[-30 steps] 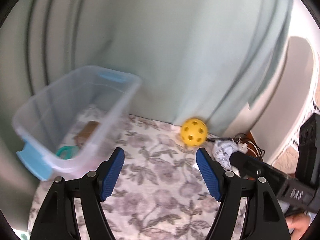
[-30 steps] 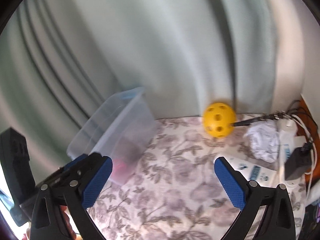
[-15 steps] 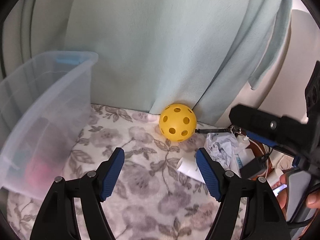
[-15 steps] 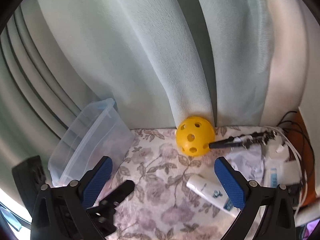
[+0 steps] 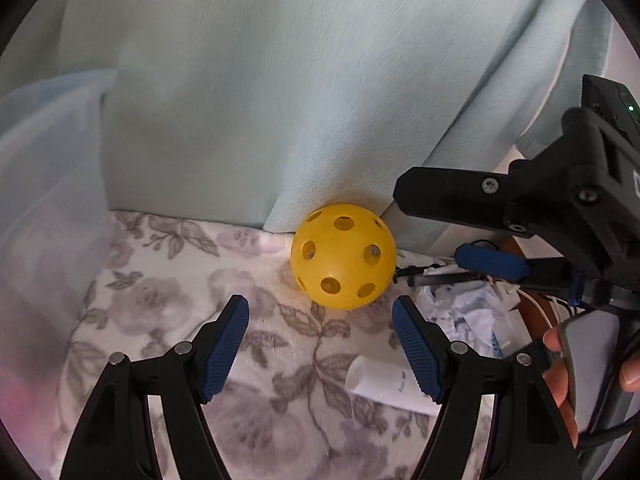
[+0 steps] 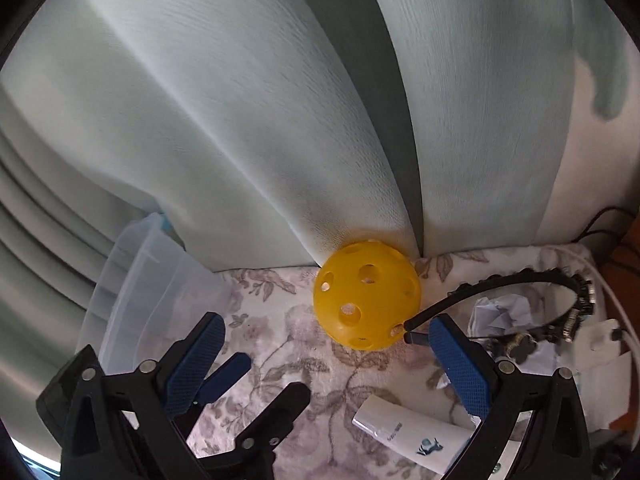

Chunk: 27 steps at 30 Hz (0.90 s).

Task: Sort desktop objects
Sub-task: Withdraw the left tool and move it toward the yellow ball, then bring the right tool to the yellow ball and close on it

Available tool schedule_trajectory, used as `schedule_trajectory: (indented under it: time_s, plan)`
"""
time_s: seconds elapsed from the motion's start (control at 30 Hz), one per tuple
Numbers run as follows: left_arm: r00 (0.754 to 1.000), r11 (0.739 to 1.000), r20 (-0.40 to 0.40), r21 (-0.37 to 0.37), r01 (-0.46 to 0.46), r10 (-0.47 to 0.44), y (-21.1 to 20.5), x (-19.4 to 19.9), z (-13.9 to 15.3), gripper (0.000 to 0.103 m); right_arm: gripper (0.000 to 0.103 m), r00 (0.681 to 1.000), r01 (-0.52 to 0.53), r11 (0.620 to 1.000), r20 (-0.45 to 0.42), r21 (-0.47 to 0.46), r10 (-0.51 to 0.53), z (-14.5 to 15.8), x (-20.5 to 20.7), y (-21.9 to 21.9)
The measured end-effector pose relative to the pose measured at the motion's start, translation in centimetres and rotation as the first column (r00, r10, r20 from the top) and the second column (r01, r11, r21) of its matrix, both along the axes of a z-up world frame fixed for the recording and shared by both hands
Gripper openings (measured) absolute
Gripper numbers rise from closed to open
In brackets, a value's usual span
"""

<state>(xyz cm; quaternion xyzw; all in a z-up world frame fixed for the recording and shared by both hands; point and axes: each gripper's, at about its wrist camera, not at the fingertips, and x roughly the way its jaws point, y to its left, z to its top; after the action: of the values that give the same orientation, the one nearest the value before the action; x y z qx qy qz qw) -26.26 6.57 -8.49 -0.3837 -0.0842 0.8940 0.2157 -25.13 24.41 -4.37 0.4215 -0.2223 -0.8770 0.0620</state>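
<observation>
My left gripper (image 5: 320, 312) hangs with its blue pads spread wide and nothing between them, angled down at the floral tablecloth (image 5: 168, 304) so that the yellow perforated ball (image 5: 343, 256) sits just ahead of the gap; I judge it the next thing to be picked. My right gripper (image 6: 328, 344) is likewise spread and empty, and from its own camera the same ball (image 6: 367, 295) lies between the tips but farther off, touching neither pad. The ball rests against the foot of the pale green curtain (image 5: 280, 100), which likely keeps it from rolling. Just right of it lie a black headband (image 6: 520, 280), crumpled paper (image 5: 468, 308) and a white tube (image 6: 408, 432). The clear plastic bin (image 6: 152, 280), the probable destination, stands to the left. Two open grippers crowding one round target risk nudging it away.
</observation>
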Motion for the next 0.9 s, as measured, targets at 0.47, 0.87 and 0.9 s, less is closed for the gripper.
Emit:
schedule_trajectory:
  time_s: [0.47, 0.87, 0.9]
  plan:
    - [0.999, 0.996, 0.047, 0.085, 0.009, -0.013, 1.4, -3.5, -3.6, 0.075, 0.103, 0.998, -0.008, 0.999, 0.066, 0.041, 0.005, -2.0, -3.2, -0.2]
    - [0.993, 0.987, 0.087, 0.135, -0.084, 0.073, -0.9, -4.2, -4.5, 0.076, 0.103, 0.997, -0.077, 0.997, 0.028, 0.017, 0.077, -1.3, -3.2, -1.2]
    - [0.991, 0.986, 0.096, 0.135, -0.101, 0.088, -1.2, -4.3, -4.7, 0.076, 0.103, 0.997, -0.079, 0.997, 0.028, 0.013, 0.079, -1.4, -3.2, -1.3]
